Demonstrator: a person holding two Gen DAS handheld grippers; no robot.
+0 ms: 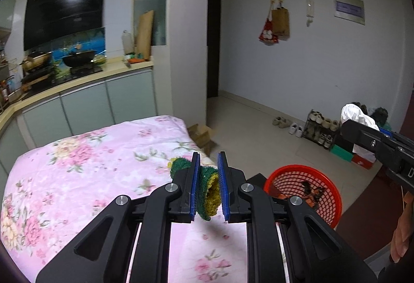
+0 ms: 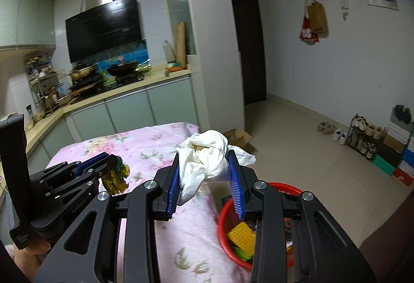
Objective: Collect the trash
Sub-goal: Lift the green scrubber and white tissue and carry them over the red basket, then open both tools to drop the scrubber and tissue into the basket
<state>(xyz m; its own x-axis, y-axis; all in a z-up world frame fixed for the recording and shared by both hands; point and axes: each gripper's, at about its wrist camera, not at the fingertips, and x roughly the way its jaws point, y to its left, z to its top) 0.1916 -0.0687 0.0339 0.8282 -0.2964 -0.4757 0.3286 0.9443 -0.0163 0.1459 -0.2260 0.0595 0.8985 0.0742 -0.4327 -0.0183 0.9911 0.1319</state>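
In the left wrist view my left gripper (image 1: 208, 158) is shut on a worn green and yellow scouring sponge (image 1: 210, 195), held above the pink floral tablecloth (image 1: 77, 166). A red mesh basket (image 1: 328, 208) with some scraps inside stands low at the right, beyond the table's edge. My right gripper (image 2: 205, 155) is shut on a crumpled white tissue (image 2: 207, 156), above the table's right side. Just right of and below it is the red basket (image 2: 222, 221), with a yellow piece (image 2: 242, 235) inside. The left gripper (image 2: 113, 161) and its sponge (image 2: 116, 178) show at the left.
A kitchen counter (image 1: 85, 81) with a stove and woks (image 1: 77, 58) runs behind the table. A cardboard box (image 1: 203, 135) lies on the tiled floor past the table. A shoe rack (image 2: 362, 138) and boxes stand by the right wall. A hand (image 1: 402, 236) shows at the right edge.
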